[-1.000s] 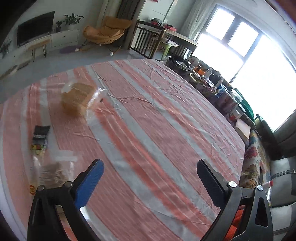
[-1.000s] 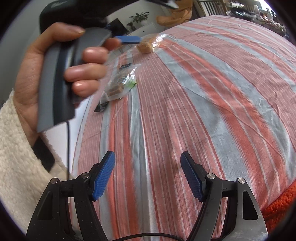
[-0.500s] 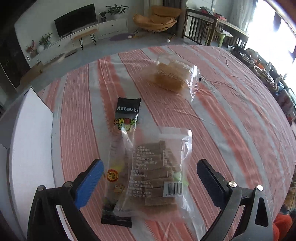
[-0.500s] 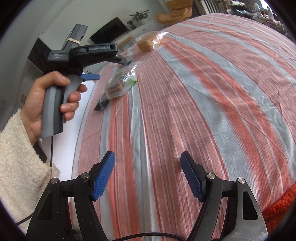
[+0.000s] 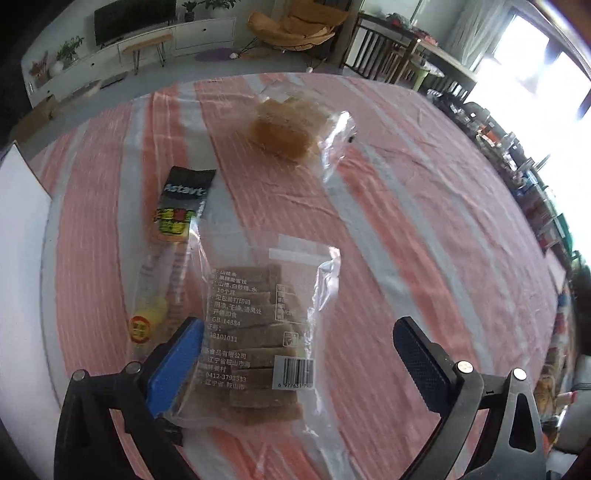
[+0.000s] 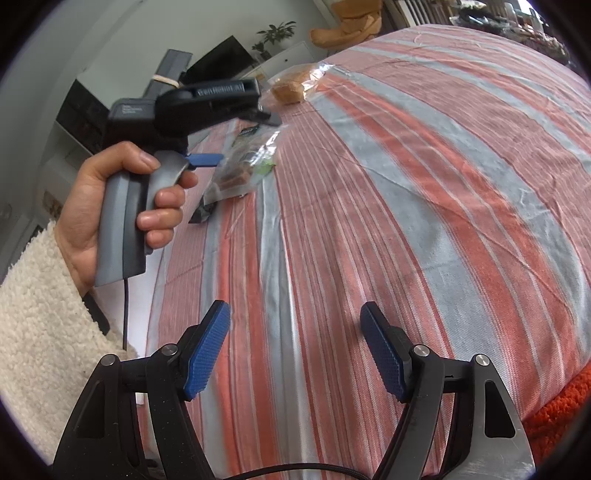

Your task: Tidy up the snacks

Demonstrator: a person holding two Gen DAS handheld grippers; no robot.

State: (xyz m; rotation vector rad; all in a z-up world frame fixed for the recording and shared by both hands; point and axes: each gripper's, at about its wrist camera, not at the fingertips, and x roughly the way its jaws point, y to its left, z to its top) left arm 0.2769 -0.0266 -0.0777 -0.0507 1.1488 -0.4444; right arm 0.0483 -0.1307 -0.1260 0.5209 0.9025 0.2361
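Three snacks lie on the striped tablecloth (image 5: 424, 221). A clear bag of brown bars (image 5: 258, 332) lies nearest, under my left gripper (image 5: 295, 365), whose jaws stand open astride its lower half; whether the pads touch it cannot be told. A long black-topped stick pack (image 5: 173, 236) lies just left of the bag, partly under it. A clear bag of bread (image 5: 291, 127) sits farther back. My right gripper (image 6: 295, 354) hangs open over bare cloth, with nothing between its fingers. In the right wrist view a hand holds the left gripper (image 6: 207, 107) over the snack pile (image 6: 243, 170).
A white board (image 5: 18, 240) borders the table on the left. Beyond the table's far edge stand a TV unit (image 5: 147, 26), an orange chair (image 5: 291, 26) and a dining table. An orange fabric (image 6: 561, 406) lies at the near right edge.
The left gripper swung from over the bare middle of the cloth to the snack pile and came down close over the clear bag of bars. The right gripper has kept still.
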